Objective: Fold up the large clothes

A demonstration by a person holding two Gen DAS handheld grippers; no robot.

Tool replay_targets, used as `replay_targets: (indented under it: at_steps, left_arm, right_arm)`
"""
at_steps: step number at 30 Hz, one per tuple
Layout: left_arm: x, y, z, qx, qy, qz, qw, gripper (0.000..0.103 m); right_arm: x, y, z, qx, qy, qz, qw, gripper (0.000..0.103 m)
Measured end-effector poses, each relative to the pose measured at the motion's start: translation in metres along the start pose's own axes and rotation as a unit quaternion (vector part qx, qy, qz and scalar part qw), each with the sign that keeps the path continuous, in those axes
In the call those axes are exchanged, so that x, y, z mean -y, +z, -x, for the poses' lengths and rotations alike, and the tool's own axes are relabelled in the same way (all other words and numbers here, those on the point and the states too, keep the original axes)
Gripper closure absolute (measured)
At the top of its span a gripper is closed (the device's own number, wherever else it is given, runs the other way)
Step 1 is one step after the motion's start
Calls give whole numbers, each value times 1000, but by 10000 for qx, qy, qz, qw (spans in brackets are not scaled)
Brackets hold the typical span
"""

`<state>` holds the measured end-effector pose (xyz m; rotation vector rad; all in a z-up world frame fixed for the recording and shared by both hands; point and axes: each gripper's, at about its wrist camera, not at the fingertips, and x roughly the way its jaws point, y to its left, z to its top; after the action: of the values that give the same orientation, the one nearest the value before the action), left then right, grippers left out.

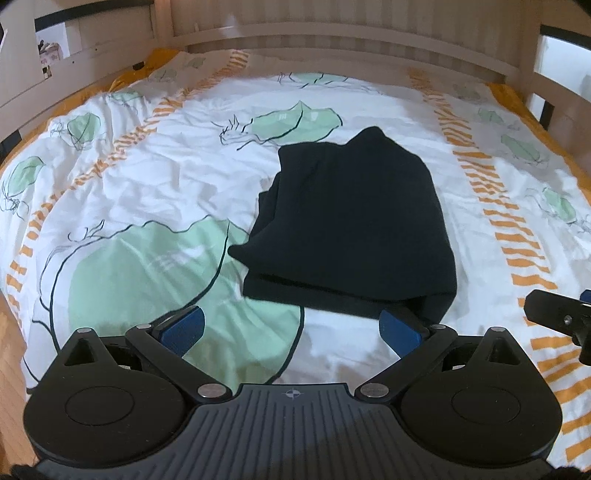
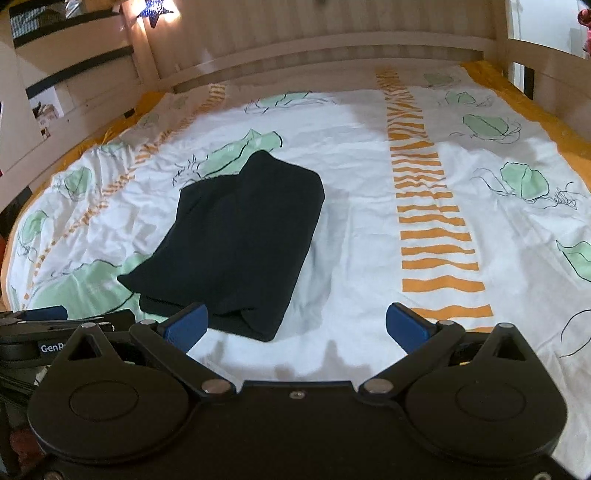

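A dark navy garment (image 1: 351, 225) lies folded into a compact stack on the bed's patterned duvet (image 1: 155, 177). My left gripper (image 1: 291, 326) is open and empty, hovering just short of the garment's near edge, its right pad close to the near right corner. In the right wrist view the same garment (image 2: 240, 240) lies left of centre. My right gripper (image 2: 297, 326) is open and empty, with its left pad near the garment's near edge. Neither gripper touches the cloth.
The duvet (image 2: 369, 184) is white with green shapes and orange striped bands (image 2: 432, 221). A wooden bed rail (image 1: 332, 33) runs along the far side and both ends. The other gripper shows at the right edge of the left view (image 1: 561, 317) and at the left edge of the right view (image 2: 48, 321).
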<state>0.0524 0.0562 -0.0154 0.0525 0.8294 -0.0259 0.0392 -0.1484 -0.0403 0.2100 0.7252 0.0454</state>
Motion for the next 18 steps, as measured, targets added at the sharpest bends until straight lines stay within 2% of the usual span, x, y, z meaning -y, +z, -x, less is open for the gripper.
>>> replay_targets:
  at_steps: [18]
  left_arm:
    - [-6,-4,-5,-113,33,45,9999,1]
  right_arm:
    - [-2,-3,-11,-300,-26,-9,9995,1]
